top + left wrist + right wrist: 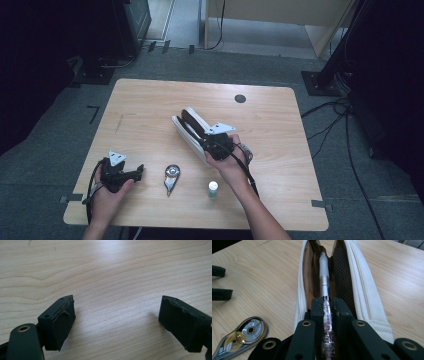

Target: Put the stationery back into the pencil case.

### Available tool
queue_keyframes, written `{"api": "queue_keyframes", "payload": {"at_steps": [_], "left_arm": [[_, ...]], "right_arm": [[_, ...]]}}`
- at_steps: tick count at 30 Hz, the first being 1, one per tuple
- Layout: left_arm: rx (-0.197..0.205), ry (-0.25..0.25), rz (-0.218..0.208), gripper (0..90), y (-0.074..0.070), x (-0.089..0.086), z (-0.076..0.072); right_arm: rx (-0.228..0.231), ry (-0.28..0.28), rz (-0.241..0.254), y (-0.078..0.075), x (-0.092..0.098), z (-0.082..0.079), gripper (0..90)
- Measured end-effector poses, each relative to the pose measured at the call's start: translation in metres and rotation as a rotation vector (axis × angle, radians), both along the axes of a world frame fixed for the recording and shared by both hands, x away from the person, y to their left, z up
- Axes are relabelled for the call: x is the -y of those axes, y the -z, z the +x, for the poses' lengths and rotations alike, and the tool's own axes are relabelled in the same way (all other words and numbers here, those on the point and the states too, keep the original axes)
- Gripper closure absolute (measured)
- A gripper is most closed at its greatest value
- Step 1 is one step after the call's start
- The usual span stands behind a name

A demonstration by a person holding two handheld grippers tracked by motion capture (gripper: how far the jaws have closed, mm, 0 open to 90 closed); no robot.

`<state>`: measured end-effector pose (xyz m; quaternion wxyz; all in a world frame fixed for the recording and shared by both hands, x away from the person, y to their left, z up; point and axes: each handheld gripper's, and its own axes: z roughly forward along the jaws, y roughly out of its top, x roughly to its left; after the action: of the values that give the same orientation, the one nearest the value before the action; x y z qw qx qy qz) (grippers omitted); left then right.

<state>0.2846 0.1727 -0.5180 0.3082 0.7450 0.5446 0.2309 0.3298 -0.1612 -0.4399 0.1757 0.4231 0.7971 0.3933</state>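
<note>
My right gripper (327, 303) is shut on a clear pen (324, 277) with a frosted cap. The pen points into the open mouth of a white zippered pencil case (362, 290) with a dark mesh lining. From the high view the case (186, 124) lies slanted at the table's middle, and the right gripper (204, 137) sits at its near end. My left gripper (139, 172) rests at the front left of the table, open, its pads (60, 322) wide apart over bare wood. The left gripper (219, 282) also shows at the edge of the right gripper view.
A correction tape dispenser (171, 176) lies near the front between the hands, and it (244, 335) sits just left of the case. A small white and green tube (213, 188) stands by the right forearm. The wooden table (270, 130) has a dark grommet (240, 98) at the back.
</note>
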Motion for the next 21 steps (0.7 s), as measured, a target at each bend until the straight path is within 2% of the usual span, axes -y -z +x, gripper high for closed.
{"api": "queue_keyframes", "payload": {"at_steps": [6, 11, 16, 21], "left_arm": [[-0.001, 0.001, 0.001, 13.9, 0.000, 0.000, 0.000], [-0.001, 0.001, 0.001, 13.9, 0.000, 0.000, 0.000], [-0.001, 0.001, 0.000, 13.9, 0.000, 0.000, 0.000], [-0.001, 0.001, 0.000, 13.9, 0.000, 0.000, 0.000]], "right_arm": [[-0.022, 0.022, -0.018, 0.005, -0.001, 0.004, 80.1], [-0.062, 0.011, -0.050, 0.015, -0.005, 0.006, 80.1], [-0.079, 0.010, -0.051, 0.020, -0.006, 0.008, 80.1], [-0.119, 0.005, -0.053, 0.021, -0.006, 0.011, 80.0]]}}
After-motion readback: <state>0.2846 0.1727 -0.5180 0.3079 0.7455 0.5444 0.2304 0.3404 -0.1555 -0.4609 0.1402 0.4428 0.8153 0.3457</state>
